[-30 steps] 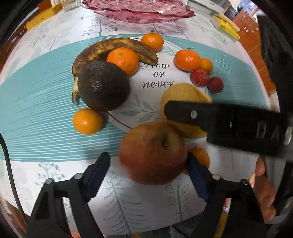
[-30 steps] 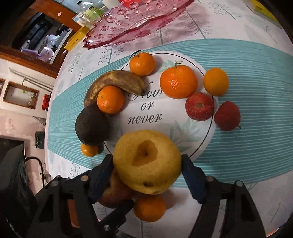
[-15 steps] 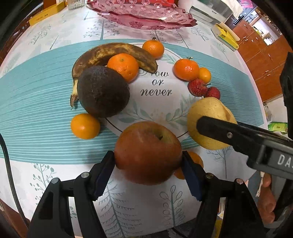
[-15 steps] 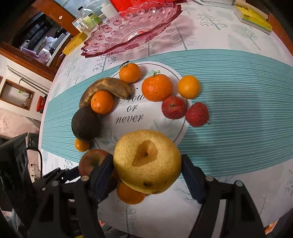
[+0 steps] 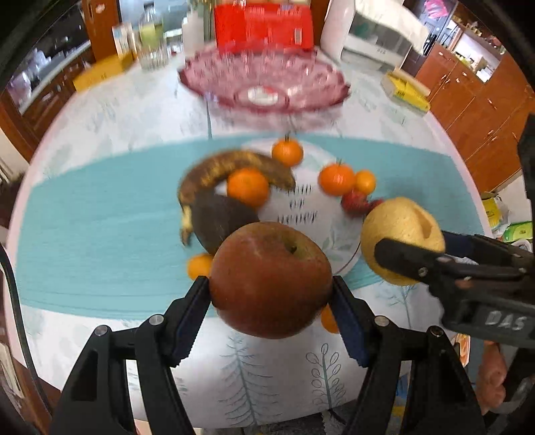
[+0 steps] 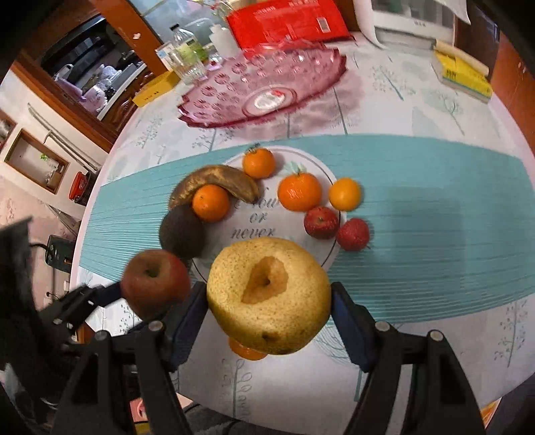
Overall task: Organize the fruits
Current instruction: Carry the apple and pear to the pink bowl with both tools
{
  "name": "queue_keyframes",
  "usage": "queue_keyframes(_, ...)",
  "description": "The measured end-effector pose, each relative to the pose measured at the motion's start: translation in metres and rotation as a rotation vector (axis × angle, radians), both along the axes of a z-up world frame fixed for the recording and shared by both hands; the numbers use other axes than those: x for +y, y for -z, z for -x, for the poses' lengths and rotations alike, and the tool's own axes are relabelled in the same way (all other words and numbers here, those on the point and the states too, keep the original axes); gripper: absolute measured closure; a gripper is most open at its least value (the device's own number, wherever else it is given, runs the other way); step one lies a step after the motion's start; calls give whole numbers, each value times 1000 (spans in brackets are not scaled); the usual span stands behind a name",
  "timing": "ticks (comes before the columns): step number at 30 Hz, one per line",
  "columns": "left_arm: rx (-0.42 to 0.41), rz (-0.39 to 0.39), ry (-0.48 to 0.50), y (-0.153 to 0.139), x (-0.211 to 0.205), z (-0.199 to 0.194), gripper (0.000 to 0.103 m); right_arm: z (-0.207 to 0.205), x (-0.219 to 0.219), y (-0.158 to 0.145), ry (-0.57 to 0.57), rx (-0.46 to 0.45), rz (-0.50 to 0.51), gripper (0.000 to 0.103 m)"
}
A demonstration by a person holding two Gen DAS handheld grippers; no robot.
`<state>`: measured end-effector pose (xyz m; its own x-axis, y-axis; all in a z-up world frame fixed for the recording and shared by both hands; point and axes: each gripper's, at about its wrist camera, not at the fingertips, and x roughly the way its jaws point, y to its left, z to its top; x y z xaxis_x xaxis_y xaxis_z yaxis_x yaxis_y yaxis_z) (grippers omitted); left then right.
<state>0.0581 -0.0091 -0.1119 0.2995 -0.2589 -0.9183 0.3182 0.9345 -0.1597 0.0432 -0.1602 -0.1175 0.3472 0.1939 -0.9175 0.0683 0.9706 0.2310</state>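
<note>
My left gripper is shut on a red apple, held above the table's near edge. My right gripper is shut on a yellow pear, lifted beside it. The pear and the right gripper's finger show at the right of the left wrist view; the apple shows at the left of the right wrist view. On the table lie a brown banana, a dark avocado, several oranges and two red fruits. A pink glass fruit dish stands empty at the back.
A round table with a teal-striped cloth and a printed circle. An orange lies under the pear. Behind the dish stand a red box, bottles and a yellow box. A person's hand shows lower right.
Both grippers have risen with their fruit, the apple and the pear now clear of the table. Both views tilted up, so the pink dish and the far clutter came into sight.
</note>
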Motion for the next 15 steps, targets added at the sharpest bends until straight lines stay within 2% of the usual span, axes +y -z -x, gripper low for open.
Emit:
queue_keyframes(4, -73, -36, 0, -33, 5, -10, 33, -3, 3, -24, -20, -57, 29, 30)
queue_keyframes(8, -126, -39, -21, -61, 14, -29, 33, -8, 6, -53, -44, -129, 88, 30)
queue_keyframes(15, -227, -71, -34, -108, 26, -66, 33, -40, 5, -97, -71, -216, 176, 30)
